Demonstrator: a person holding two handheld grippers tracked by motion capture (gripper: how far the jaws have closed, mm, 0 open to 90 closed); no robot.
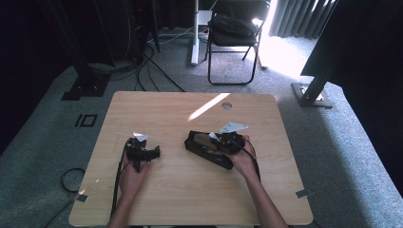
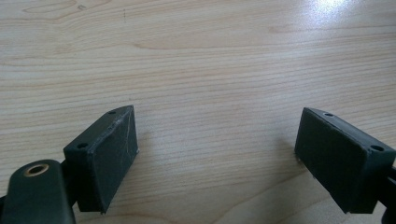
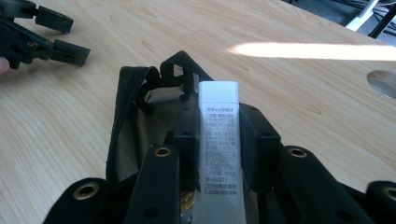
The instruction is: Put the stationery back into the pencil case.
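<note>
A black zip pouch (image 1: 205, 148) lies open at the middle right of the wooden table (image 1: 190, 190), its tan lining showing. In the right gripper view my right gripper (image 3: 218, 140) is shut on a white glue stick (image 3: 218, 135) with printed text, held over the open pouch (image 3: 135, 121). In the high view that right gripper (image 1: 227, 141) hovers at the pouch's right end. My left gripper (image 1: 151, 153) rests on the table left of the pouch. In the left gripper view its jaws (image 2: 217, 149) stand wide apart over bare wood.
A folding chair (image 1: 235, 33) and a white post (image 1: 195, 33) stand on the carpet beyond the table. A round cable hole (image 1: 226, 105) is near the table's far edge. Cables trail from both grippers toward the front edge.
</note>
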